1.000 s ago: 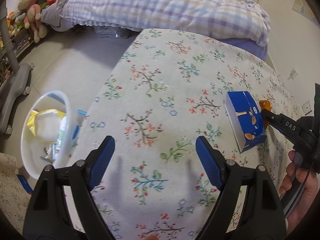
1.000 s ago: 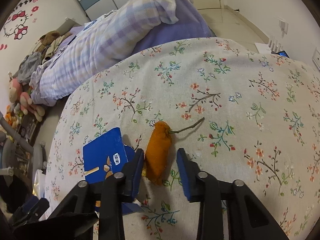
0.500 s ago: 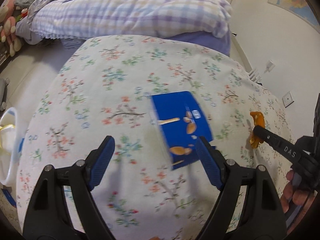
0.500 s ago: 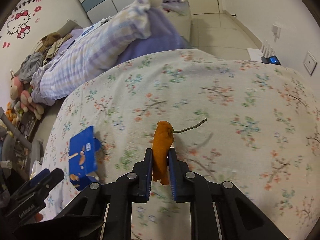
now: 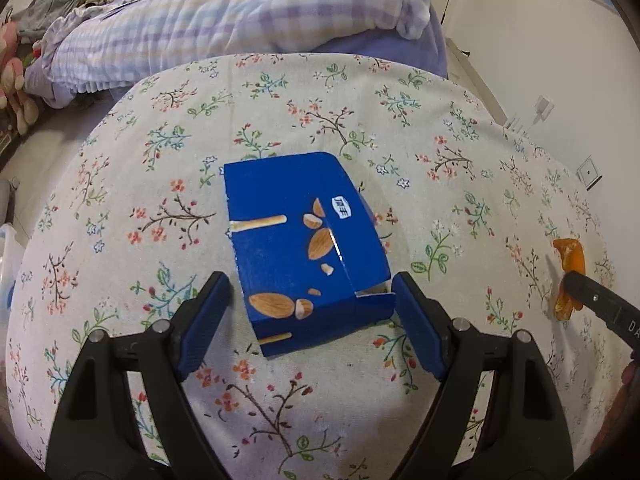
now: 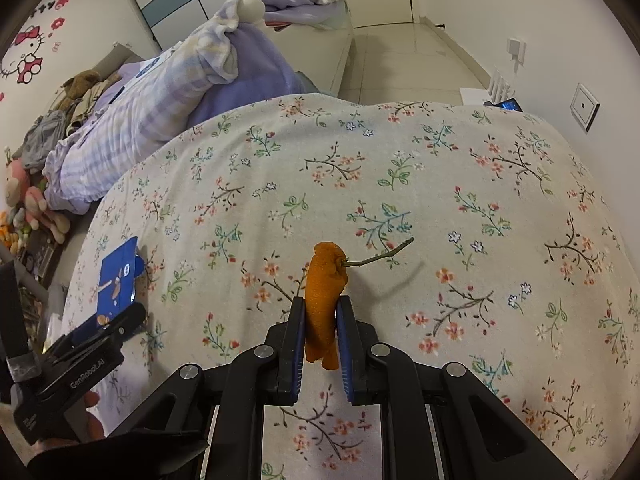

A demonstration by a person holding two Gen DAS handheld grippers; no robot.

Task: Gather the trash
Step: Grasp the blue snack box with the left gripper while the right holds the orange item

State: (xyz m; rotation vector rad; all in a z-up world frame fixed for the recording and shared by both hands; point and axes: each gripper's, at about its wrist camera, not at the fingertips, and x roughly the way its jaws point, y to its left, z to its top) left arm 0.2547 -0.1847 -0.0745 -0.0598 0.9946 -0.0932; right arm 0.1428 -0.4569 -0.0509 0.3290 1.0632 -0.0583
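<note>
A blue snack box [image 5: 304,248] with almond pictures lies on the floral tablecloth [image 5: 440,152]. My left gripper [image 5: 310,312] is open, its blue fingers on either side of the box's near end, not touching it. My right gripper [image 6: 322,336] is shut on an orange peel [image 6: 325,296] with a thin stem, held just above the cloth. The peel [image 5: 568,268] and the right gripper's finger also show at the right edge of the left wrist view. The blue box [image 6: 118,276] and the left gripper show at the left of the right wrist view.
A bed with a checked purple quilt [image 5: 224,20] stands beyond the table. Soft toys [image 6: 28,200] lie on the floor at the left. A wall with sockets [image 6: 584,106] is close on the right. A white bag edge [image 5: 6,256] shows at far left.
My left gripper swung right from the white bin to the blue box, which now lies between its fingers. My right gripper closed on the orange peel and lifted it slightly.
</note>
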